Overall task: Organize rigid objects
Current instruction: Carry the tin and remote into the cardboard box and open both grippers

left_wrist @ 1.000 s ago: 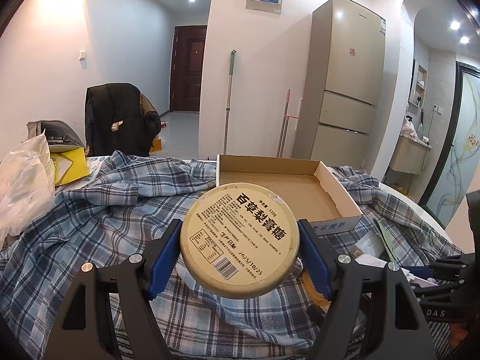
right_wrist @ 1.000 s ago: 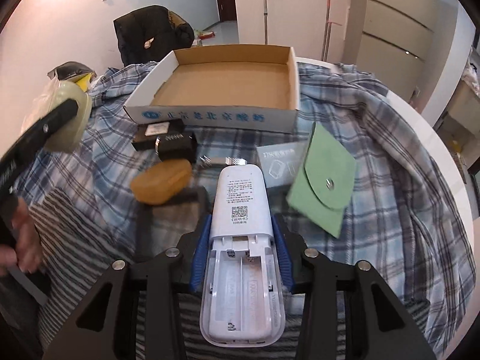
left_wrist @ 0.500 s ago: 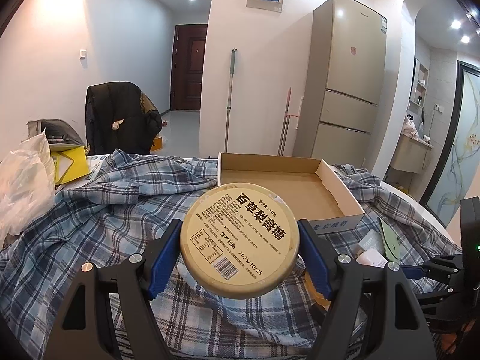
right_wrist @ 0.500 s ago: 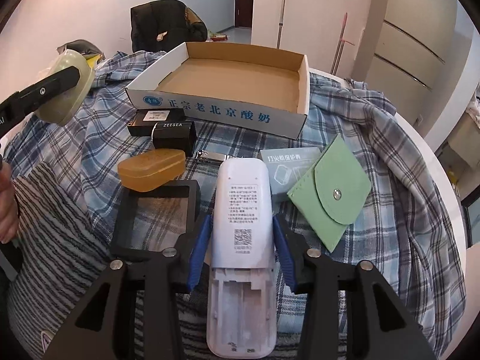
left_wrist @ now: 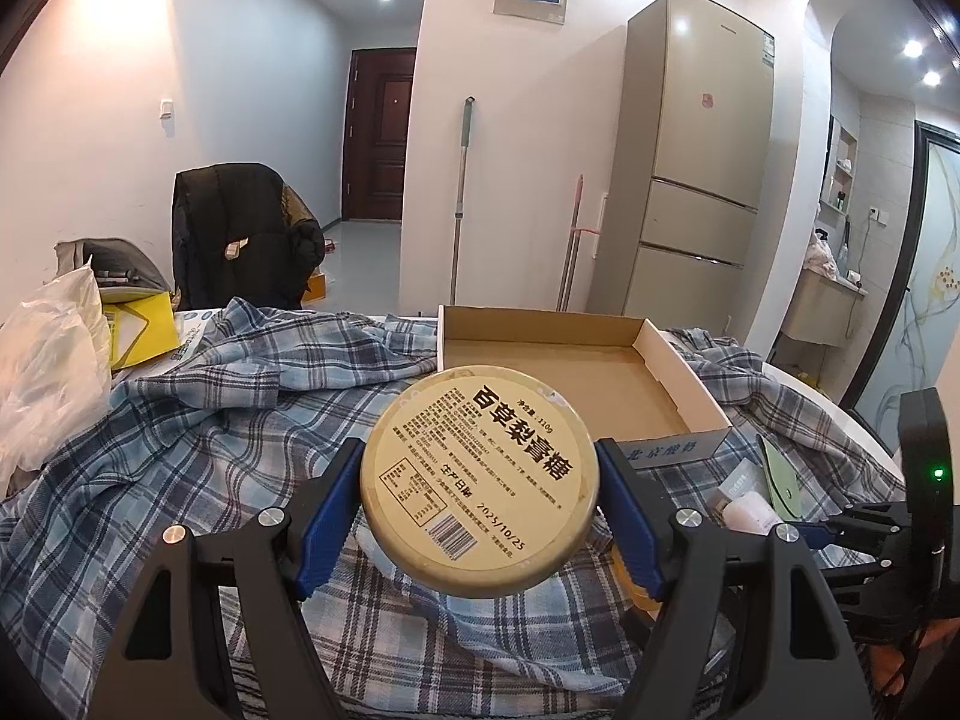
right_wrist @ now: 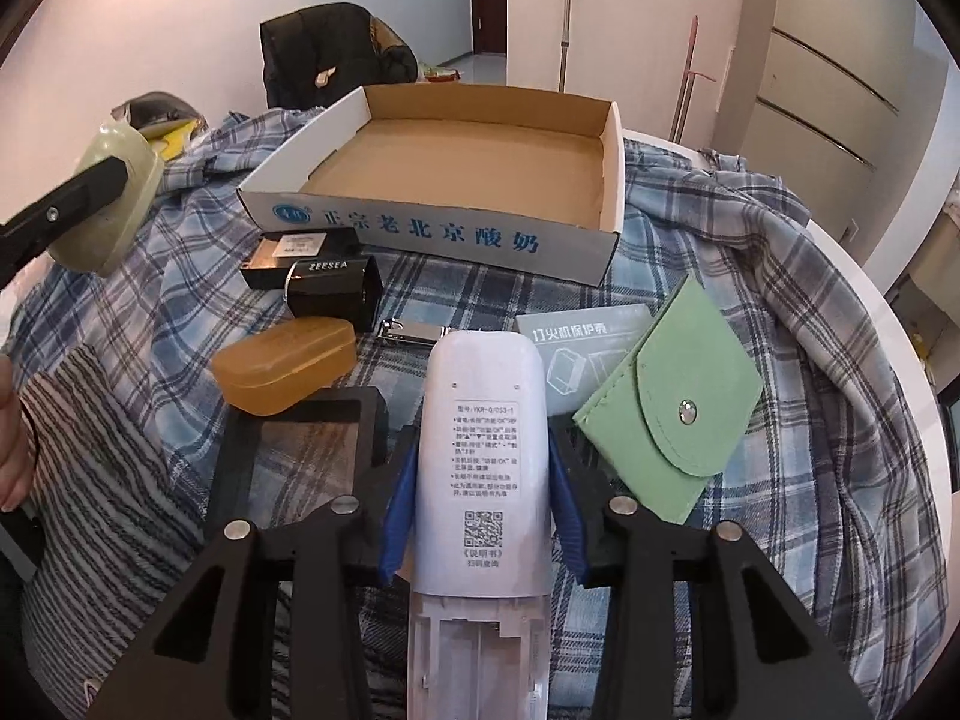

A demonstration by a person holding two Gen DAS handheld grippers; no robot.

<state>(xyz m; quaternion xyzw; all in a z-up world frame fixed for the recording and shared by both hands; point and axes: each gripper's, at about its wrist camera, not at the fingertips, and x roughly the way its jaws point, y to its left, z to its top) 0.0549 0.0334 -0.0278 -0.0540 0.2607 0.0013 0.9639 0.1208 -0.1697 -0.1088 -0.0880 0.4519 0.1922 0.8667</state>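
Item one: round tin [left_wrist: 480, 480], held in my left gripper [left_wrist: 480, 501]. Pale yellow-green, flat lid facing me, tilted; black Chinese lettering, a small table of print, a barcode and a printed date. The blue pads press on its two sides with the jaws standing wide; the tin hangs clear of the plaid cloth [left_wrist: 228, 432] beneath.

Item two: white remote control [right_wrist: 486, 456], held in my right gripper [right_wrist: 483, 516]. It lies back-side up, pointing away from me along the fingers; printed instructions and a QR code on the shell, the battery bay uncovered at the near end. The jaws are narrow, blue pads clamped on both long sides.

Item three: cardboard tray [right_wrist: 432, 234], beyond both grippers. White outer walls with blue Chinese lettering, brown inside.

Loose items ahead of the right gripper, all lying on the cloth:
- amber translucent case [right_wrist: 285, 366], ahead and to the left, resting partly on a black square frame [right_wrist: 300, 438];
- two black boxes [right_wrist: 318, 270], farther ahead on the left, just before the tray, one marked ZEESEA;
- metal nail clipper [right_wrist: 414, 330], just past the remote's tip;
- green snap pouch [right_wrist: 672, 414], to the right, overlapping a grey leaflet [right_wrist: 576, 348].
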